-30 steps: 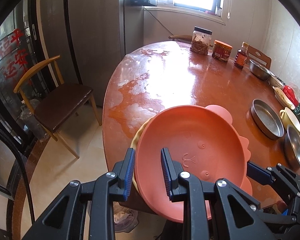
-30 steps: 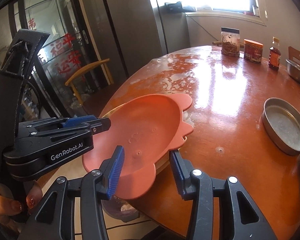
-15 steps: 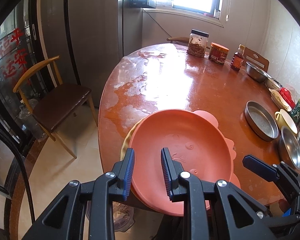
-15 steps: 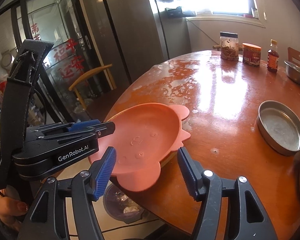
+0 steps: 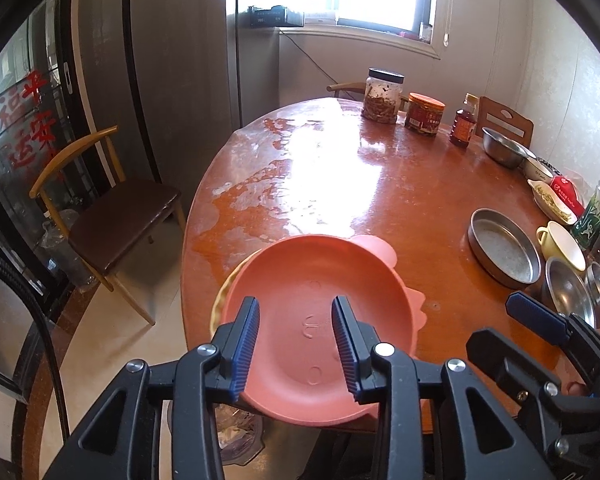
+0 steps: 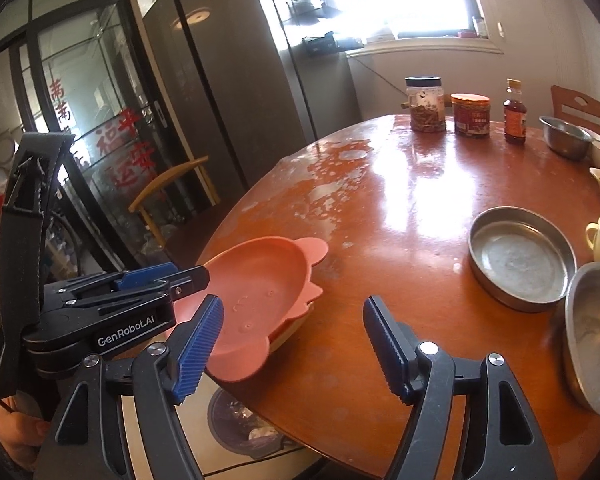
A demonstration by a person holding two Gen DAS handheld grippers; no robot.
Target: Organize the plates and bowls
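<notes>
Jaws opening above smooth, eared salmon plate (image 5: 316, 300) on glossy wooden table (image 5: 380, 200)

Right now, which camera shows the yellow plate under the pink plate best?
The right wrist view: the yellow plate shows as a rim under the pink plate, on the side toward the table's middle. The left wrist view shows only a sliver of it at the pink plate's left edge.
</notes>
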